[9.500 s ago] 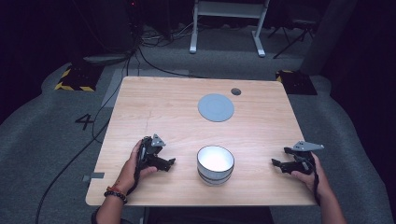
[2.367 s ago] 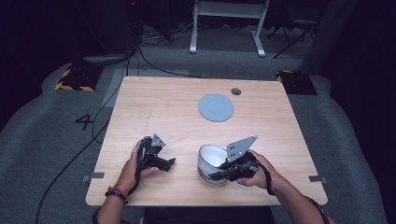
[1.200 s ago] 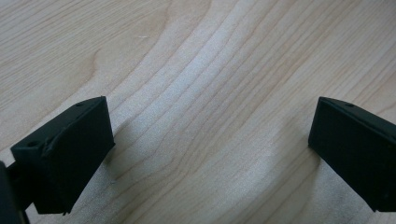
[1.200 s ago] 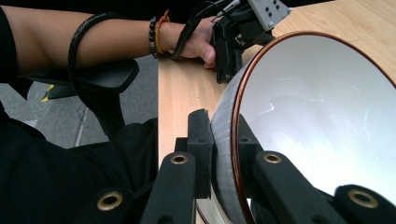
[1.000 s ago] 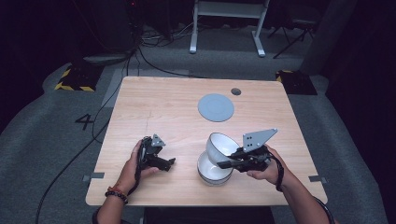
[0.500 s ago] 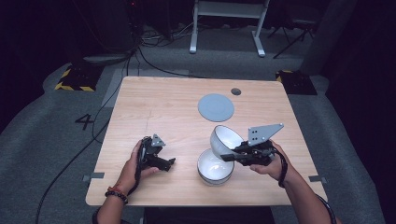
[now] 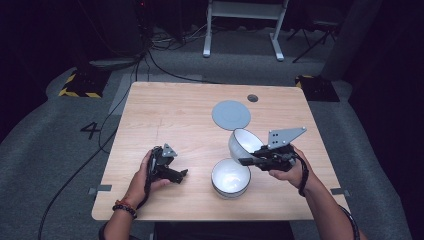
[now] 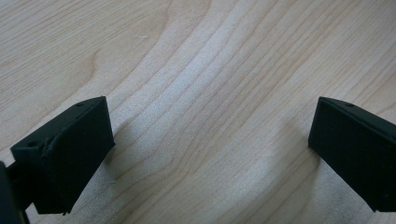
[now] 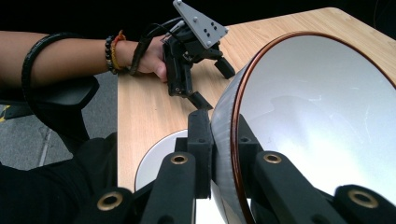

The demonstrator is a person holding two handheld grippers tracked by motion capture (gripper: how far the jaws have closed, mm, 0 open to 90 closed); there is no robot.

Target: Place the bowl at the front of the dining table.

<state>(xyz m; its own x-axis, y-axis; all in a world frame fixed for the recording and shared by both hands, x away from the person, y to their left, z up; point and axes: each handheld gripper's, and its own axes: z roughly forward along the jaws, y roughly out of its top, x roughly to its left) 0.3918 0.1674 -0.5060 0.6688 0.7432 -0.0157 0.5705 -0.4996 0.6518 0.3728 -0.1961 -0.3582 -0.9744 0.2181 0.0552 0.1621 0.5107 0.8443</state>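
My right gripper (image 7: 246, 161) is shut on the rim of a white bowl (image 7: 244, 142), which hangs tilted on its side above the table. In the right gripper view the jaws (image 9: 223, 128) pinch the brown-edged rim, one inside and one outside the bowl (image 9: 317, 121). A second white bowl (image 7: 230, 177) sits upright on the table just below it and also shows under the jaws as a pale bowl (image 9: 156, 156). My left gripper (image 7: 181, 174) rests on the wood at the front left, its jaws (image 8: 210, 140) wide apart with nothing between them.
A flat grey disc (image 7: 231, 115) lies beyond the bowls toward the far side of the wooden table (image 7: 165, 115). A small dark round hole (image 7: 252, 98) sits near the far edge. The left hand with its gripper (image 9: 214, 86) shows farther off in the right gripper view.
The right gripper has carried the upper bowl a little up and away from the lower bowl, tilting it further onto its side. The left gripper has stayed still.
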